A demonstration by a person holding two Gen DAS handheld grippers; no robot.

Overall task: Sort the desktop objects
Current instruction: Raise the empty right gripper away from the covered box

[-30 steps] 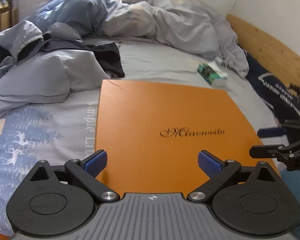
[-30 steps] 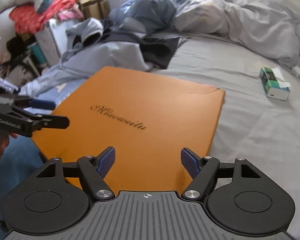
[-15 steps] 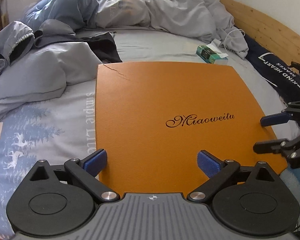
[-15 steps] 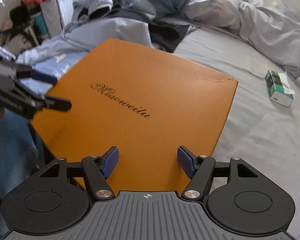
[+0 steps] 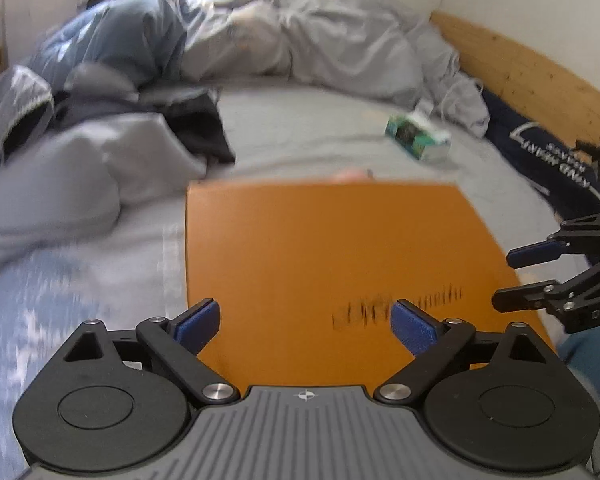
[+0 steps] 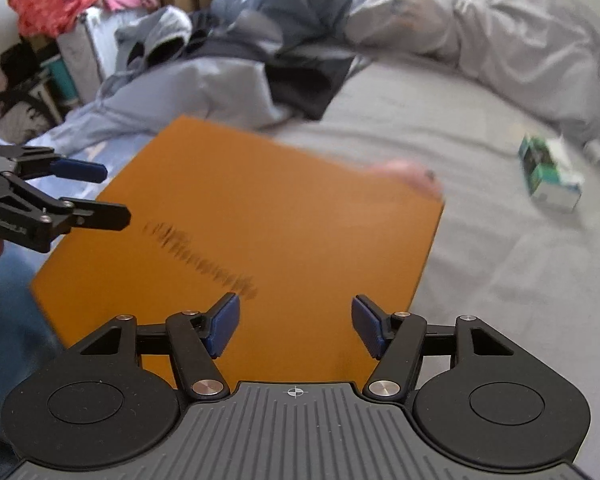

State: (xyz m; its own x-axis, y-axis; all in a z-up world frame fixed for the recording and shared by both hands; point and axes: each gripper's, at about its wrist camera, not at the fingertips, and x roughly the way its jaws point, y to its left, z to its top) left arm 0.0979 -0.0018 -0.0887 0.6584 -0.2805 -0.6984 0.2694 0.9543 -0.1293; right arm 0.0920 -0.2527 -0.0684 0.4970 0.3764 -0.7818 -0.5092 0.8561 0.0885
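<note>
An orange desk mat [image 5: 324, 252] with dark script lettering lies flat on a bed; it also shows in the right wrist view [image 6: 259, 248]. My left gripper [image 5: 306, 322] is open and empty above the mat's near edge. My right gripper [image 6: 295, 326] is open and empty above the mat's near right part. Each gripper shows in the other's view, the right one [image 5: 528, 276] at the mat's right edge, the left one [image 6: 99, 192] at its left edge. A small green and white box [image 5: 418, 144] lies on the grey sheet beyond the mat, and it shows in the right wrist view [image 6: 550, 178]. Both views are blurred.
A crumpled grey duvet [image 5: 300, 48] and grey jackets [image 5: 79, 152] lie at the back and left. A wooden bed frame [image 5: 540, 80] and a dark blue cloth [image 5: 548, 160] run along the right. A cluttered shelf with red cloth [image 6: 51, 12] stands off the bed.
Both wrist views have shifted and blurred. The mat's far edge now sits lower in each view, and the lettering lies close to the fingertips. Both grippers stay open.
</note>
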